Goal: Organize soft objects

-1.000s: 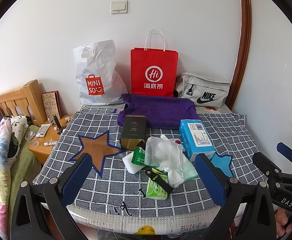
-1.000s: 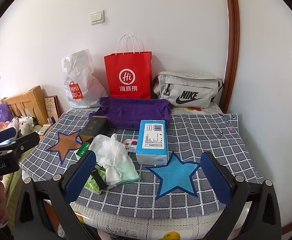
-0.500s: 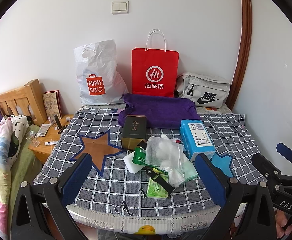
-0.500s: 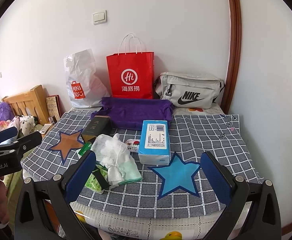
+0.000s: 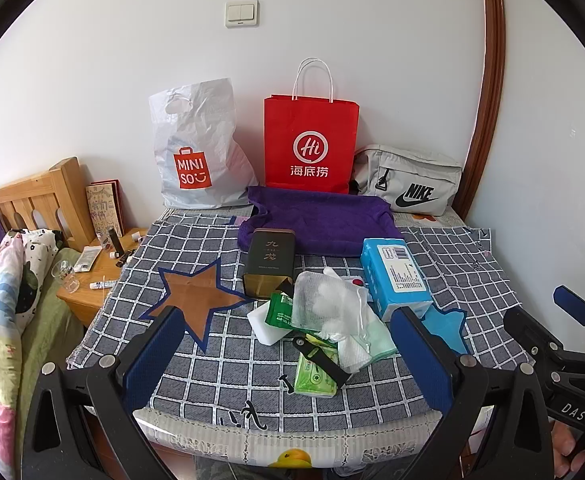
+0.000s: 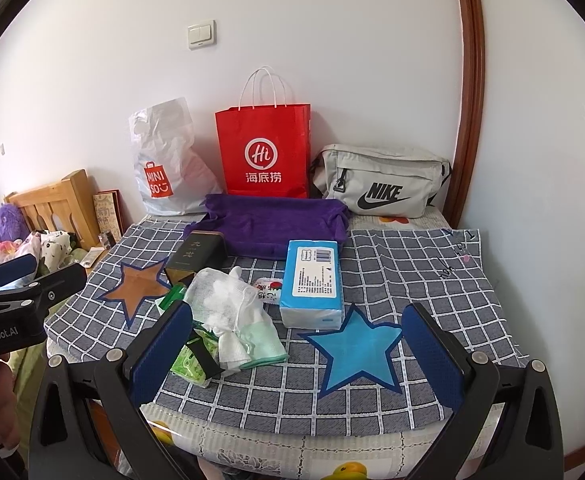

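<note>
Left gripper [image 5: 288, 356] level at table edge, jaws wide, empty. Right gripper [image 6: 296, 354] likewise wide, empty; pile of cloths [image 6: 236, 312] at its 11 o'clock.

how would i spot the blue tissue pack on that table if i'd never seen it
Start at the red paper bag against the wall, then come forward over the purple towel lying in front of it. Just past the towel's front right corner lies the tissue pack, behind the blue star. It is the only light blue block, with a white printed label on top.

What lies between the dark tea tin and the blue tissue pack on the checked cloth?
A white mesh pouch atop the small pile, seen in both wrist views.
</note>
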`<state>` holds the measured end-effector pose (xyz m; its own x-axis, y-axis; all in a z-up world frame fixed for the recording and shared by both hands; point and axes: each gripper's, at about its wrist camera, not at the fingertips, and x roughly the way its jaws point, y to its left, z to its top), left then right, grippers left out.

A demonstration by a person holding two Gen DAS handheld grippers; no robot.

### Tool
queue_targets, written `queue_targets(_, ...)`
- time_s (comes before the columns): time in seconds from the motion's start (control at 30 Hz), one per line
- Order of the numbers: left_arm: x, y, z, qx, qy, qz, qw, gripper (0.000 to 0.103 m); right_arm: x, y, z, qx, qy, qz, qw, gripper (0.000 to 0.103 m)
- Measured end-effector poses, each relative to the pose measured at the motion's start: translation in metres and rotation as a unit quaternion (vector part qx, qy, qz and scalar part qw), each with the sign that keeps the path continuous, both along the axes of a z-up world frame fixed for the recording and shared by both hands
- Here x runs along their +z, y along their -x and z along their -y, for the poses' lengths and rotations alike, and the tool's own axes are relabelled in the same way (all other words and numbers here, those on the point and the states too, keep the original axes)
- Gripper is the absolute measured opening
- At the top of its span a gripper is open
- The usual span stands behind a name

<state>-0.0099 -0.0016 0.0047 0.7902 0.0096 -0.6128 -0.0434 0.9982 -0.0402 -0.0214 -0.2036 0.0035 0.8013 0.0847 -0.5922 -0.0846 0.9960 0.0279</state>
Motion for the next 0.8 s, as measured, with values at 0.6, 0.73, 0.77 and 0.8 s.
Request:
queue_targets(0.6, -0.001, 0.0, 0.0, 0.0, 0.0, 0.0, 1.0, 0.103, 0.0, 0.002, -0.003, 0.002, -0.004, 0.003, 1.0, 0.103)
queue_targets(0.73, -0.009, 0.0, -0.006, 0.008, 0.0, -0.007, 0.9999, 0.103, -0.007, -0.003, -0.001, 0.005, -0.006, -0.001, 1.0, 0.103)
queue_targets(0.77, -0.012, -0.003, -0.009, 0.01, 0.001, -0.011, 0.9999, 0.103, -0.01, -0.005, -0.001, 0.006, -0.006, -0.004, 1.0, 0.103)
queue_targets(0.8, -0.016, -0.005, -0.011, 0.013, 0.002, -0.017, 0.9998, 0.103, -0.013, -0.007, -0.001, 0.007, -0.005, -0.007, 1.0, 0.103)
